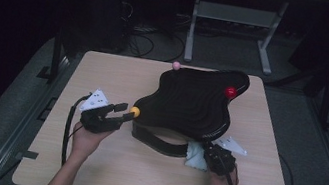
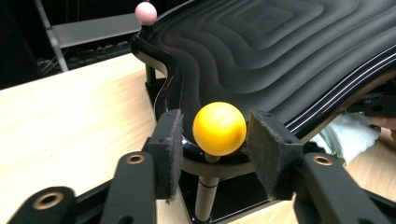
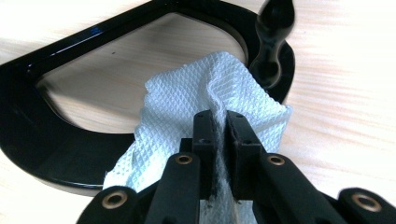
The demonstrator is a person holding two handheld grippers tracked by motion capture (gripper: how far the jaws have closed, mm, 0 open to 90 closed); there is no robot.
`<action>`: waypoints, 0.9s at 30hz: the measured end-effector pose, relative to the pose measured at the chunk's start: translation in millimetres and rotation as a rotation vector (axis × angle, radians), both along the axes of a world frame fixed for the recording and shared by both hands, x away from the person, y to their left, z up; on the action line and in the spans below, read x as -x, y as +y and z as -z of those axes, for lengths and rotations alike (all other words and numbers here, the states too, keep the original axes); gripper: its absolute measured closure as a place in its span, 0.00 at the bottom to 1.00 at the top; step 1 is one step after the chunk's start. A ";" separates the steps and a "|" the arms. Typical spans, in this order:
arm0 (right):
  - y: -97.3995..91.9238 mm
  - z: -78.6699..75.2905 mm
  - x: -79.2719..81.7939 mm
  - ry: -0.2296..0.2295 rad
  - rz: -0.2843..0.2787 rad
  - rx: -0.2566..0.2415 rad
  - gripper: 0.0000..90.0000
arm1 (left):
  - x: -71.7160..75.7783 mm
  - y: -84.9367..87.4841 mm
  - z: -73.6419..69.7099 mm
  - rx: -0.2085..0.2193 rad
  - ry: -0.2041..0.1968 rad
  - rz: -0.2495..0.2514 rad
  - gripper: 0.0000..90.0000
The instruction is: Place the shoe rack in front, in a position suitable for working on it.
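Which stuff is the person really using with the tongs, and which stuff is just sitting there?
In use:
- left tongs, open around the yellow ball, not pressing it
- right tongs, shut on the white cloth
- black wavy tray and its black base ring

Just there:
- pink ball
- red ball
- wooden table

1. A black wavy board (image 1: 189, 101) stands on a black base frame (image 1: 159, 142) on the light wooden tabletop (image 1: 103, 173).
2. The left tongs (image 1: 128, 111) reach a yellow ball (image 1: 135, 112) at the board's near-left corner, their jaws on either side of it.
3. The right tongs (image 1: 207, 154) pinch a white cloth (image 1: 195, 156) against the frame.
4. A red ball (image 1: 230, 91) and a pink ball (image 1: 175, 65) sit at the far corners.
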State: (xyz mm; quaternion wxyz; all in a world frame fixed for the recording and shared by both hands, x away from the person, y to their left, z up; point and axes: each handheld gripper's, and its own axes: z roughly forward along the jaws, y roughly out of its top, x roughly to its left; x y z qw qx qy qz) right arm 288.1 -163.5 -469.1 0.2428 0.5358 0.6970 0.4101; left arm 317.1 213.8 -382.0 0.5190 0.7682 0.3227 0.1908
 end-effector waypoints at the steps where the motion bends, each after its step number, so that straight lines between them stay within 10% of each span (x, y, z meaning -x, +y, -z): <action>1: 3.7 0.9 1.8 -0.002 -0.003 0.009 0.93 | -0.3 -0.4 0.4 -0.001 0.004 0.008 0.66; 6: 7.4 -3.4 2.7 0.017 -0.061 0.034 0.93 | -0.9 -2.6 2.8 -0.025 0.009 -0.008 0.69; 19: -43.1 -9.0 9.5 -0.009 0.139 -0.059 0.93 | -0.9 -3.6 3.7 -0.030 0.005 -0.019 0.69; 27: -33.6 -5.9 -17.6 0.021 0.075 -0.044 0.93 | -0.4 -2.4 3.3 -0.019 0.007 -0.025 0.63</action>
